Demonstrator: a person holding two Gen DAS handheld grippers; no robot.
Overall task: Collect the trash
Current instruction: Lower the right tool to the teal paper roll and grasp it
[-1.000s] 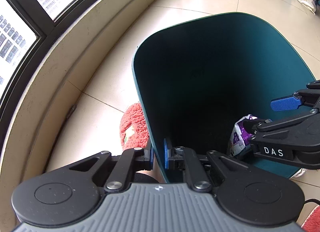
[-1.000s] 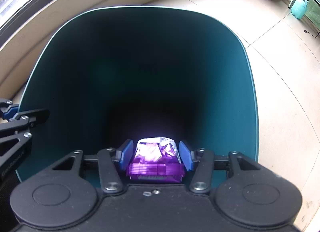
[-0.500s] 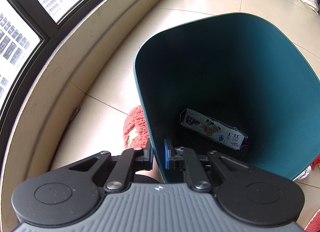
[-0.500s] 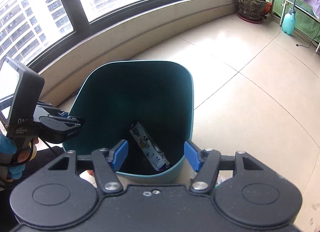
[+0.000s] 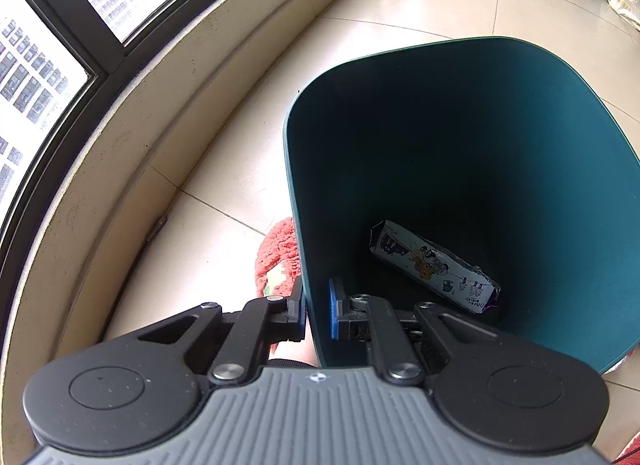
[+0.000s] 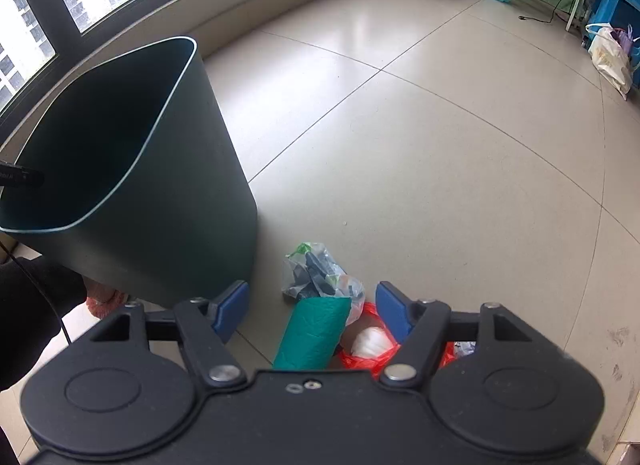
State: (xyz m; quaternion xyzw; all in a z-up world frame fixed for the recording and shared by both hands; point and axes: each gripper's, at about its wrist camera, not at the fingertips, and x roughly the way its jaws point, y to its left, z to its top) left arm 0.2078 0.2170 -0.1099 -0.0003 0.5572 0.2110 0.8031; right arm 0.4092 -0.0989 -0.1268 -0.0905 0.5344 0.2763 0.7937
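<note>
Left gripper [image 5: 317,311] was clamped on the near wall of the dark green bin [image 5: 460,137], one finger outside, one inside, holding it tilted toward the right-hand side. Right gripper [image 6: 312,311] had its jaws spread wide, empty, hovering over a small pile on the tiled floor [image 6: 440,125] just beside the bin base: a green roll [image 6: 314,335], a clear plastic bag [image 6: 320,273] with dark scraps, a red bag [image 6: 370,357] holding something white. One snack wrapper [image 5: 434,265] already lay at the bin bottom. The roll looked light and soft, probably crushable film, best pinched across its middle; its lower end was hidden behind the gripper body. The bags looked limp and slippery, likely to sag, so grab a bunched fold, not a flat face. Bin wall looked thin, stiff, smooth plastic; the rim grip could slip if the tilt grew. Open floor ahead and right gave plenty of room; bin side sat close on the left, window ledge [image 5: 132,169] behind it, so lift up and over the rim.
</note>
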